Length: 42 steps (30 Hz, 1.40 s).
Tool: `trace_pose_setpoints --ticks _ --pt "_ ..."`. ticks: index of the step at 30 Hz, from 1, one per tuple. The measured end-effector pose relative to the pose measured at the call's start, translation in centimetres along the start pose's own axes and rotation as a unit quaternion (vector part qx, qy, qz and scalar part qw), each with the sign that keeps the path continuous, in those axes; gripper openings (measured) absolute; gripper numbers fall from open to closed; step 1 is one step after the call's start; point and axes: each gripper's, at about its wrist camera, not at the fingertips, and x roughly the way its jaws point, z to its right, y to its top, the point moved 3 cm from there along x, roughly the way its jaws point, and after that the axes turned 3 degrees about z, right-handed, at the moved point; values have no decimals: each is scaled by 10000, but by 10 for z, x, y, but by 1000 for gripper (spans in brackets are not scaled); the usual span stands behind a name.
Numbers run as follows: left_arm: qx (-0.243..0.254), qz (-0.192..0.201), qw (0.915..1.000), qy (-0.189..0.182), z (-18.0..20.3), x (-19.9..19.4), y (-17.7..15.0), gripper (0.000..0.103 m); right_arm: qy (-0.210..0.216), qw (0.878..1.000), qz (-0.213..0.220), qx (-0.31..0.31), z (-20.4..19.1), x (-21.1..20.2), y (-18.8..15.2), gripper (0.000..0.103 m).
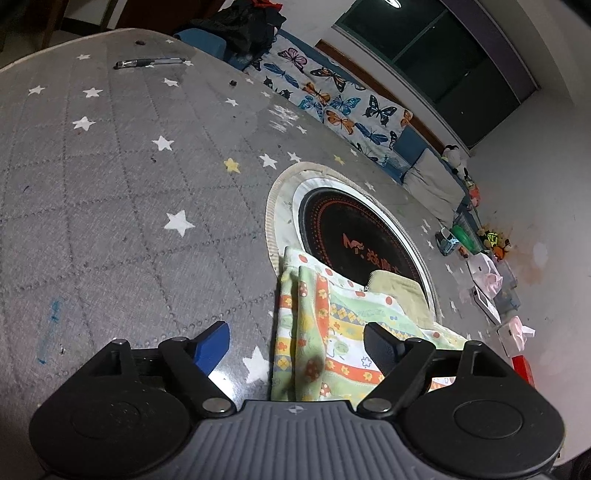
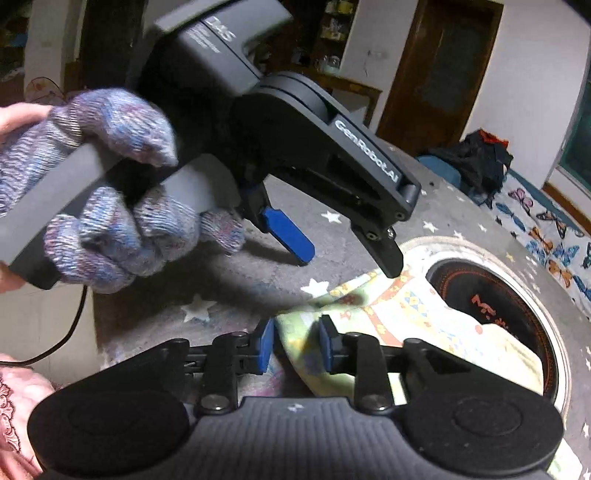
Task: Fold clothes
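A small patterned garment (image 1: pixel 325 332), green, white and orange, lies on the grey star-print table cover (image 1: pixel 110 221), partly over a round black cooktop (image 1: pixel 354 236). My left gripper (image 1: pixel 295 343) is open wide just above the garment's near left edge, holding nothing. In the right wrist view the left gripper (image 2: pixel 351 264) hovers over the garment (image 2: pixel 406 317), held by a gloved hand (image 2: pixel 110 192). My right gripper (image 2: pixel 295 347) has its blue pads (image 2: pixel 266 345) a short way apart, with a fold of the garment's edge between them.
A pen (image 1: pixel 147 62) lies at the table's far side. A butterfly-print bedspread (image 1: pixel 332 99) and dark clothes (image 1: pixel 247 26) lie behind the table. Boxes and toys (image 1: pixel 491 266) line the floor on the right. A cable (image 2: pixel 62 336) runs at the left.
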Motion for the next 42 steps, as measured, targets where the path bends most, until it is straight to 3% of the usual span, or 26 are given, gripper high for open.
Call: trace_pose_setpoints --ticks 4,6,10,16,20,23,27,28,32,34,38,42 --pt "-70 -47 9999 -60 0 2 0 83 -128 9996 -17 -231 -9 4 -3 28" --pt "-121 -66 9999 -81 0 2 0 83 -202 9995 -29 -230 -10 7 -5 22" --pt "-246 -24 9996 -112 -1 1 0 87 -142 9994 204 251 4 -6 1 13" --pt "-576 -176 9973 -421 5 9 1 88 -109 9958 507 754 22 -27 8 11" --pt "-481 -325 9969 -521 17 22 0 86 -122 9941 616 889 25 -39 7 11" --pt "-523 -456 9957 -617 19 30 -2 69 -76 9932 646 961 23 -46 4 11" --pt "-610 -671 9938 -646 16 40 -7 25 11 9922 642 1068 23 -48 0 12" --pt "-629 -710 9935 -637 14 42 -8 20 37 9917 635 1113 25 -49 -2 12" --pt "-698 -729 9929 -635 8 43 -9 12 13 9864 711 1481 37 -65 -12 17" --pt "-633 -707 9936 -611 10 43 -9 11 -226 9827 745 1683 50 -76 -21 17" --pt "-520 -667 9948 -566 12 42 -10 12 -978 9702 602 2135 92 -94 -49 25" --pt "-468 -651 9953 -552 13 41 -10 12 -1783 9482 349 2606 137 -112 -87 29"
